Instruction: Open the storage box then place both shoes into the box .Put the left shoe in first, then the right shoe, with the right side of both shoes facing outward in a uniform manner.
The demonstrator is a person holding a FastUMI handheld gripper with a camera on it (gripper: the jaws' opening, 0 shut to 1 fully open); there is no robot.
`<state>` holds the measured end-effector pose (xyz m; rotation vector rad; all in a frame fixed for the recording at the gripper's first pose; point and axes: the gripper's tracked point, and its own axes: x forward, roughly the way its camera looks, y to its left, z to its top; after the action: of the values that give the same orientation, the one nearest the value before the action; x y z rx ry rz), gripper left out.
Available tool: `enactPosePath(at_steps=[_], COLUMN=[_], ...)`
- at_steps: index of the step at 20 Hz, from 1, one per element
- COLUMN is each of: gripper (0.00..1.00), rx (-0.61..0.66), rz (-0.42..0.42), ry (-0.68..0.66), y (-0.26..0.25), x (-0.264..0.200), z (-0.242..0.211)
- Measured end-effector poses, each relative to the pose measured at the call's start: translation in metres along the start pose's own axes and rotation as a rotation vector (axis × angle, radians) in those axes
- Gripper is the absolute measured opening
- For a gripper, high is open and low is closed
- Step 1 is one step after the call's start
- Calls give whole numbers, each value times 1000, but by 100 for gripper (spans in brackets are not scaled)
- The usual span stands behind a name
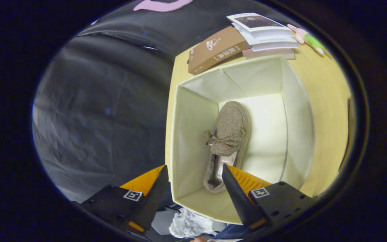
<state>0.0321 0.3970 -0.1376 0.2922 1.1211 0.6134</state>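
The tool (193,174) hangs above the open storage box (193,134), looking down into it, its two fingers spread wide apart with nothing held between them. The box is a cream fabric cube with its top open, standing on a yellow worktop (324,101) close to the edge that meets the black cloth wall (99,111). One shoe (228,134), a brown fuzzy slipper with a small bow on its upper, lies on the box floor along the wall nearest the cloth, its toe pointing away from the fingers and its heel opening just ahead of one fingertip. The rest of the box floor beside it is bare. Beyond the box, a brown book (215,50) lies flat on the worktop, touching a small stack of white books (264,33); just past the stack lies a little pink and green toy figure (307,38). Below the fingers, close to the box's near wall, a pale fluffy thing (188,225) shows; what it is cannot be told.
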Motion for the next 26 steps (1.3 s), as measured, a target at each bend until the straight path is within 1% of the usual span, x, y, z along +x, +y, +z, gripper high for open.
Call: enactPosePath(at_steps=[2,4,5,7,11,13,17,19,24,26], gripper=[100,100,100,100,100,100,100,100,100,100], rx=[-12,-9,-3,-5,1,-13,-44,-47,-3,9], rz=[69,115,123,110,18,-44,-248,-328,-447,-527], ry=[-40,-72,-90,-135,-239,-274,-289,-278,-241,-195], y=[5,2,-3,-22,-76,-107,-193,-231,-311,-347], x=[-29,-60,-76,-107,-165,-190,-229,-241,-253,-253], z=[6,10,13,21,39,44,40,35,26,17])
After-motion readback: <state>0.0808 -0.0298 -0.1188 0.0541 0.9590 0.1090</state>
